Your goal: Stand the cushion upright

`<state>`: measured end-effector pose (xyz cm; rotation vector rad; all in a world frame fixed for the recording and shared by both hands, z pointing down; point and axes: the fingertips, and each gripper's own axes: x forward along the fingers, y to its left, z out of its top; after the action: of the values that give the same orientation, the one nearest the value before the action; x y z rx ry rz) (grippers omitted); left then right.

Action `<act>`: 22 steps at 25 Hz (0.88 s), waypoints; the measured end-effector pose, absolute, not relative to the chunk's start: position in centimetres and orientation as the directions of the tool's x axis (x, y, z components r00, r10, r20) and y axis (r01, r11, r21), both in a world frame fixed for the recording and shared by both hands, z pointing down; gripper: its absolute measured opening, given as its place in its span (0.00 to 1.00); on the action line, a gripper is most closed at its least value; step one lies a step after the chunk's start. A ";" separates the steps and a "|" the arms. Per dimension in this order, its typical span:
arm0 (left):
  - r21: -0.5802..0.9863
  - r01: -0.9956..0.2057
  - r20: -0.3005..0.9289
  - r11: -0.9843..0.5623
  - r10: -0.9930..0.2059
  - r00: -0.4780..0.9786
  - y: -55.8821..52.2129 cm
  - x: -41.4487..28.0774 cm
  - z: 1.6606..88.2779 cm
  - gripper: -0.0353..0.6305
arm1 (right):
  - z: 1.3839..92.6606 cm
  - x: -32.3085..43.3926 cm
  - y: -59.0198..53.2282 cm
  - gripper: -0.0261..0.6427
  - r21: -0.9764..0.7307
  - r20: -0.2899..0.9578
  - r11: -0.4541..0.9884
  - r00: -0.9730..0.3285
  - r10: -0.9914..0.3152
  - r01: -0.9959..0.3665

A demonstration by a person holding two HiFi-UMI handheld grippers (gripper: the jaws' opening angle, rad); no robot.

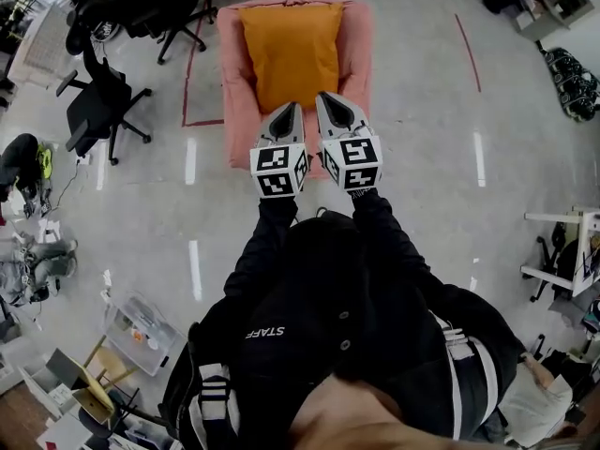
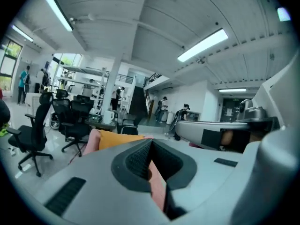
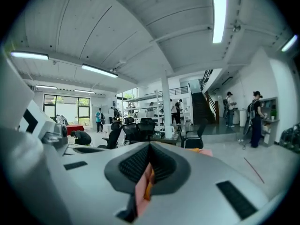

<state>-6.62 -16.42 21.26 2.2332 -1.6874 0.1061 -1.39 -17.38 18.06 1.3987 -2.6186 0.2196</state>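
In the armchair's seat: the cushion (image 1: 291, 54), a plump orange rectangle of smooth cloth with rounded corners, fills the space between the two arms; from above I cannot tell whether it leans on the back or lies flat.
Armchair (image 1: 230, 92): boxy, in soft pink fabric with thick padded arms, standing on a glossy pale grey floor (image 1: 422, 157).
Left gripper (image 1: 287, 111): a grey shell tapering to dark ribbed pads, its marker cube at the rear; the jaws are clenched together with nothing in them (image 2: 151, 146). Only a sliver of pink shows past the seam.
Right gripper (image 1: 328, 101): the same build, jaws pressed together and empty (image 3: 149, 149).
Pose: both are held up side by side, nearly touching, tips toward the chair's front edge and clear of the cushion.
Sleeves (image 1: 272, 242): black, stretched forward.
Office chair (image 1: 98, 101): black, on castors, well to the left.
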 end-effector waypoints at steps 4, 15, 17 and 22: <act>0.178 -0.954 0.234 -0.243 -0.931 0.281 -16.4 -8.6 19.5 0.05 | 16.3 -2.8 -16.9 0.06 -0.027 0.181 0.551 -0.546 -0.818 -0.834; 0.138 -0.966 0.181 -0.220 -0.953 0.243 -17.0 -11.8 16.2 0.05 | 13.9 -3.6 -17.7 0.06 0.002 0.125 0.521 -0.517 -0.847 -0.853; 0.139 -0.967 0.177 -0.216 -0.955 0.239 -17.4 -11.5 15.8 0.05 | 13.7 -3.0 -18.0 0.06 0.002 0.123 0.519 -0.515 -0.848 -0.855; 0.118 -0.969 0.173 -0.218 -0.956 0.236 -18.0 -10.5 15.3 0.05 | 13.0 -2.3 -18.4 0.06 0.017 0.116 0.513 -0.508 -0.854 -0.858</act>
<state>-10.53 -17.96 15.31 2.3045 -1.8237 0.0926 -2.31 -18.36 12.95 1.4977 -2.6359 0.0646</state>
